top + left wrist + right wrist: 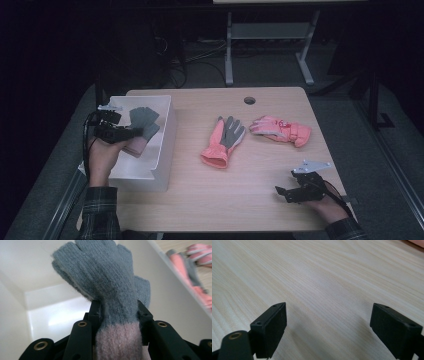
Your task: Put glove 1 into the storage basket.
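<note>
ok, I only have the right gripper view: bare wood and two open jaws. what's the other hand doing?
Observer: The left hand-held gripper is shut on a grey knit glove, clamped just above its pink cuff.
Operator: where is it, over the table?
Observer: Over the white bin at the table's left edge, glove fingers pointing into it.
Operator: anything left on the table?
Observer: Two pink gloves: one with a grey palm mid-table, the other to its right.
Operator: and my gripper relative to those?
Observer: The right hand-held gripper sits near the front right corner, well short of both.
</note>
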A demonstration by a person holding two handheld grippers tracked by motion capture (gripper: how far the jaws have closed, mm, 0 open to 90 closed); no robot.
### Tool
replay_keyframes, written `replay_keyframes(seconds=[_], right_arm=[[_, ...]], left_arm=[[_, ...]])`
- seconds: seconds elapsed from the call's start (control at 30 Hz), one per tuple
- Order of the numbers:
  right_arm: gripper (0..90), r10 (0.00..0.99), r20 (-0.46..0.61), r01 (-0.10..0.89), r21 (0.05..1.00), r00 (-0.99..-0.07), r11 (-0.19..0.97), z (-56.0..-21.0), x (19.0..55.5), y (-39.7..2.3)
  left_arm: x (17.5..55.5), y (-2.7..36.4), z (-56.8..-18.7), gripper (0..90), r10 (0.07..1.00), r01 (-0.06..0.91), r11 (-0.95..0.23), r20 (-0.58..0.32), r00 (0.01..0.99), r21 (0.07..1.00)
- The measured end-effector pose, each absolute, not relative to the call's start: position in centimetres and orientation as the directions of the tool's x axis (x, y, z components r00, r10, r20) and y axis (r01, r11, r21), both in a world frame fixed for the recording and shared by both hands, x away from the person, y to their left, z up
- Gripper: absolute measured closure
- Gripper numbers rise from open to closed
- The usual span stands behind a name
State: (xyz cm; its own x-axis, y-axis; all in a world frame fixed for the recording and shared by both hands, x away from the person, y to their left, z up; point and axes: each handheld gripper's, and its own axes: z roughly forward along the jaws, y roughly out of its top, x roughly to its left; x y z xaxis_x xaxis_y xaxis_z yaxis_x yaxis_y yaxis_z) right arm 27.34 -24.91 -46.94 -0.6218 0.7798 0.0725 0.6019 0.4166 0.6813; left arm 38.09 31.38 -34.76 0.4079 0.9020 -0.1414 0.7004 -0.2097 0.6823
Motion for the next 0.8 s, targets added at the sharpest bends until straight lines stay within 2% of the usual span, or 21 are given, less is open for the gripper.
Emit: replay_keyframes(seconds=[0.47, 0.8], right_arm=[[13.6, 0.775, 0.070, 0.594, 0.686, -0.628, 0.420, -46.9, 27.3, -24.9], [13.6, 0.774, 0.072, 0.595, 0.685, -0.629, 0.419, -46.9, 27.3, -25.0]], left_arm=[[39.9, 32.8, -39.2, 64.3, 0.946, 0.783, -0.186, -0.109, 0.306, 0.593], [40.6, 33.2, -41.0, 62.5, 0.956, 0.828, -0.193, -0.087, 0.279, 0.526]])
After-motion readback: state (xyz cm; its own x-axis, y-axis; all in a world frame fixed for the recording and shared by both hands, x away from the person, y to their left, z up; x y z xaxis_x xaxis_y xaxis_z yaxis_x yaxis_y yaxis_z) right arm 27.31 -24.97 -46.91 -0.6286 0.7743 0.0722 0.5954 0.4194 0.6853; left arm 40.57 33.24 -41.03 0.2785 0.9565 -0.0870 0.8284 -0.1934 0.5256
